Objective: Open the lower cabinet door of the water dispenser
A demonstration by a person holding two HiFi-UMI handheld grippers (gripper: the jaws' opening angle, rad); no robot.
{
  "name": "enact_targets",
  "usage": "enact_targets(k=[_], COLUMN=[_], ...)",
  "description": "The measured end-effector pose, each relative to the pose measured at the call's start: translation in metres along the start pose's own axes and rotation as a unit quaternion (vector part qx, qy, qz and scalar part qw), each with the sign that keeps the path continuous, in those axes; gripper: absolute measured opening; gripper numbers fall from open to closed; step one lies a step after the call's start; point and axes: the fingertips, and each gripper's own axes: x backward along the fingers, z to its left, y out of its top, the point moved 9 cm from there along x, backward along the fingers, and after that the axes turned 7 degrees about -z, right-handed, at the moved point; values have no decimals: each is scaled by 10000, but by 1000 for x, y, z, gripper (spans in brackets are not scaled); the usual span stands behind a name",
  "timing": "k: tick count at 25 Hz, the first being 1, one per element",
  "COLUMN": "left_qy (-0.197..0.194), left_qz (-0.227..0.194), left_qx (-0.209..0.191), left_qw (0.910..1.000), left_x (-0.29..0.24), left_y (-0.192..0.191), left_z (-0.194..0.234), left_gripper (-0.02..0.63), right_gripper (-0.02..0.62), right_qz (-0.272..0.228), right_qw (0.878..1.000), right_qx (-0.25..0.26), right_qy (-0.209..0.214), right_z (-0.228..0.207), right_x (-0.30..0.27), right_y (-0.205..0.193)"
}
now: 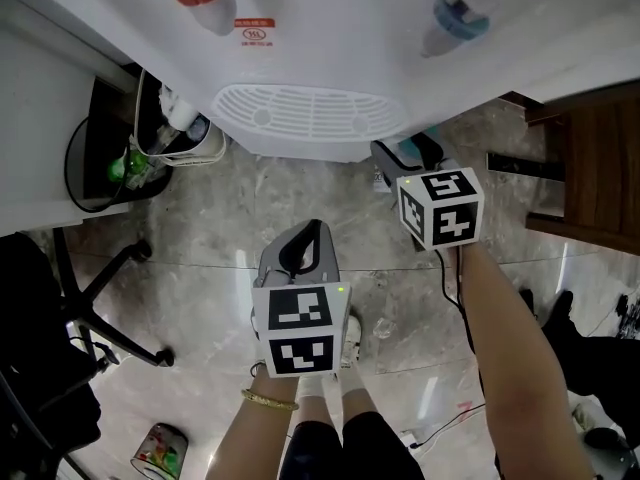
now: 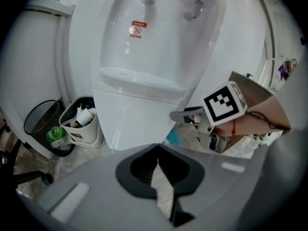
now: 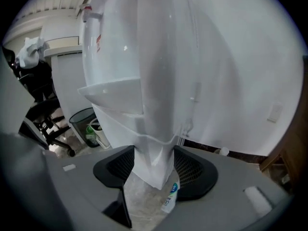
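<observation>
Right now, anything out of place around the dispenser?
A small blue-labelled bottle lies loose on the floor at the base of the water dispenser, not in a bin. Nothing else stands out.

Marble floor (image 1: 200,258), black office chair (image 1: 40,358), white wall (image 3: 250,57)

Marble floor (image 1: 210,268) with water dispenser (image 1: 330,58), white bin (image 2: 82,126), black bin (image 2: 39,124), chair base (image 1: 78,303).

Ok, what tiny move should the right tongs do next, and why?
Probably ease the right tongs forward and close them on the edge of the lower cabinet door: they stand open, the white lower corner of the water dispenser between them, not yet pinched.
</observation>
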Motion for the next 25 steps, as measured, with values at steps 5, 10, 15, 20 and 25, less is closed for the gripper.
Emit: enact_targets(k=[5,10,15,20,25], left_qy=[16,17,-11,313,611], left_qz=[61,124,36,-18,180], left_qx=[198,201,97,6,460], left_qw=[9998,9997,9999,9995,9969], left_x=[2,10,30,58,90], left_y=[-3,-10,-21,-54,-92], left_z=[1,0,-5,8,41], left_gripper=[6,6,6,6,6], right_gripper=[244,230,213,204,191], right_qz=[-115,-92,-122,-135,80], right_qw=[9989,9983,9962,9919,9898], right_qx=[-436,-556,-852,-1264,-1388], right_qy=[-119,-174,-112,-20,308], right_z=[6,24,63,113,168], right_x=[6,25,61,88,106], right_y=[-2,-15,-38,-58,-67])
